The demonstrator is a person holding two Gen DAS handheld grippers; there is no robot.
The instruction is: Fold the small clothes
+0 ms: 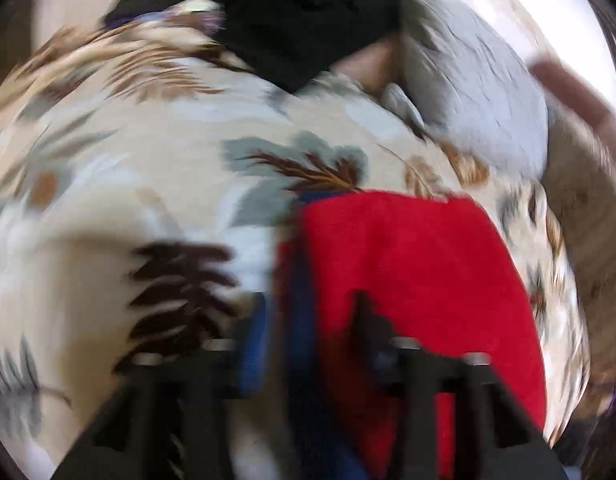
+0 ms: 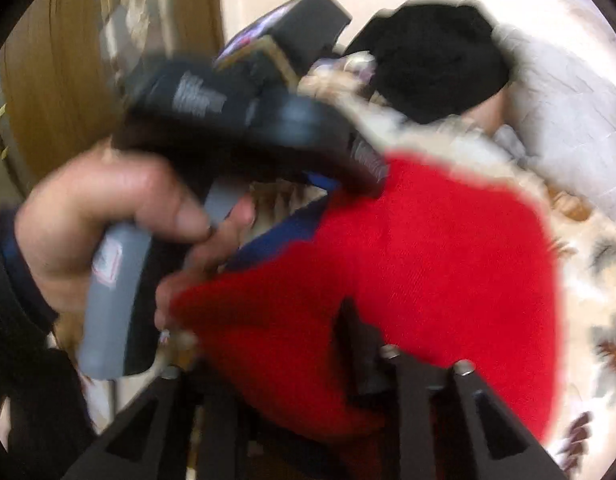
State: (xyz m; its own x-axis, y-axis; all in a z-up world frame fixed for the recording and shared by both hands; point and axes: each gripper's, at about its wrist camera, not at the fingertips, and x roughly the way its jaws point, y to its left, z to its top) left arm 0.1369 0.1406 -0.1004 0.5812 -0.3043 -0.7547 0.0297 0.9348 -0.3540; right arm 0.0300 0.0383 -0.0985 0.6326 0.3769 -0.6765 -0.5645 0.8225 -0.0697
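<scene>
Red garment: a small red piece with a blue edge, lying on the floral-printed bedspread, in the lower middle of both wrist views. It appears folded, the blue layer showing along its left side.

Left gripper: its jaws stand partly apart over the garment's blue edge. One finger sits beside the blue strip and the other over the red cloth; motion blur leaves it unclear whether either pad presses the fabric. In the right wrist view its dark body hangs above the garment's upper left corner, held by a hand wrapped around a grey handle; a dark sleeve covers the wrist.

Right gripper: jaws partly apart at the garment's near edge, with red cloth lying between them. A firm grip cannot be told.

Black garment: crumpled at the far side of the bedspread, well apart from the red one.

Grey pillow: just beside the black garment, to its right.
</scene>
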